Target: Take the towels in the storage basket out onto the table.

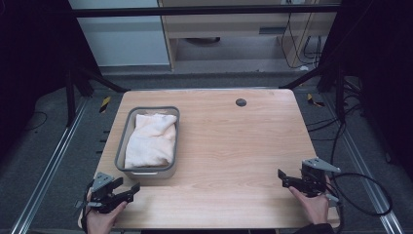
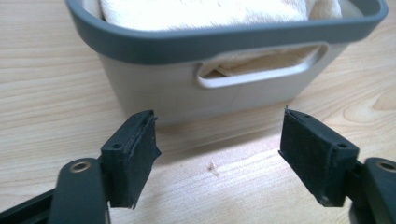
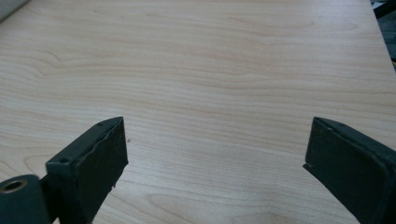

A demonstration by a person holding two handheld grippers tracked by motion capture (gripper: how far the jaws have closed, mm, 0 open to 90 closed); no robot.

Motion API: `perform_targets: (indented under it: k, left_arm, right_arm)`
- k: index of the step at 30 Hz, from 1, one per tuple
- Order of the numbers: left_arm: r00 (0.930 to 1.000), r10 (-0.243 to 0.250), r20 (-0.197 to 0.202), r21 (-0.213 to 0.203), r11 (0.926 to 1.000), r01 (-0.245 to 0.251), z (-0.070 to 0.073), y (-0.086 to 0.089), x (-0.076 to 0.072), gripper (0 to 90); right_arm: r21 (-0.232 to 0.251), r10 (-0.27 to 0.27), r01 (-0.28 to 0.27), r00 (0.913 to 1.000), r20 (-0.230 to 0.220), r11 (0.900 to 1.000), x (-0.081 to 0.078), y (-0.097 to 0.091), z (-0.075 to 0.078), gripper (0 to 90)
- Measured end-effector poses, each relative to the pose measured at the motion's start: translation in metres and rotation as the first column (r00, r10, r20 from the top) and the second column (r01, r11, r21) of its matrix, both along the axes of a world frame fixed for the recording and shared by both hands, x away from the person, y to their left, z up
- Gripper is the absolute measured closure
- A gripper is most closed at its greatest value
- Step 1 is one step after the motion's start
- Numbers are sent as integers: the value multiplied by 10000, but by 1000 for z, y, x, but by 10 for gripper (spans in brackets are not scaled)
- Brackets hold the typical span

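I hold my left gripper at the near left corner of the table, its jaws spread wide with nothing between them. My right gripper sits at the near right edge, jaws just as wide and also empty; in the right gripper view there is bare wood ahead of it.

The thing I am after is the cream towel, folded and lying inside the grey bin on the left half of the table. The bin's long axis runs from near to far, and the towel lies along it, filling most of the inside. Its near short wall, the one with the handle slot, faces my left gripper head on and stands just beyond the open jaws in the left gripper view, with a strip of table between them.

So the towel lies straight ahead of my left gripper and slightly to its right, while my right gripper is well apart from it, across the table. My left hand is plainly the nearer one. I judge that the reach will have to go up and over the near rim before coming down onto the towel.
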State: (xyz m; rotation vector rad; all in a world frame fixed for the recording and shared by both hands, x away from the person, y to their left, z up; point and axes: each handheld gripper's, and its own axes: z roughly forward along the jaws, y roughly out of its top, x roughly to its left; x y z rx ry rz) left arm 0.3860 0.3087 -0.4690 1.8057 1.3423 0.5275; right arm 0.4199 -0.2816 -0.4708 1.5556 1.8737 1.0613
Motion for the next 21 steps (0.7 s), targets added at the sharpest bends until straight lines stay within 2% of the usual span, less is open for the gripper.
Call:
perform_targets:
  k: [2,6,9,12,15,21]
  left_arm:
    - [9999,-38,161,-63,10000,39,3,1,-1,280]
    - [9986,18,528,-212,9998,-7,12,7,-3,294]
    - [9983,-54,584,-336,9994,74,19,10,-2,300]
    - [9977,-229,634,-144,9996,239,25,9,0,295]
    - [9961,-329,814,-334,9988,357,34,11,1,288]
    - [9945,-390,974,-388,9983,429,46,16,4,282]
  right_arm:
    - [-48,11,-11,10000,84,10000,-1,1,2,73]
    - [-525,74,-66,9999,149,9986,-1,6,-1,85]
    - [-744,-22,42,9996,270,9972,-4,8,0,115]
    - [-603,-95,116,9993,356,9981,-5,6,1,135]
    - [-713,-173,197,9993,337,9973,-6,5,1,141]
    - [-785,-175,204,9991,378,9967,-5,5,0,142]
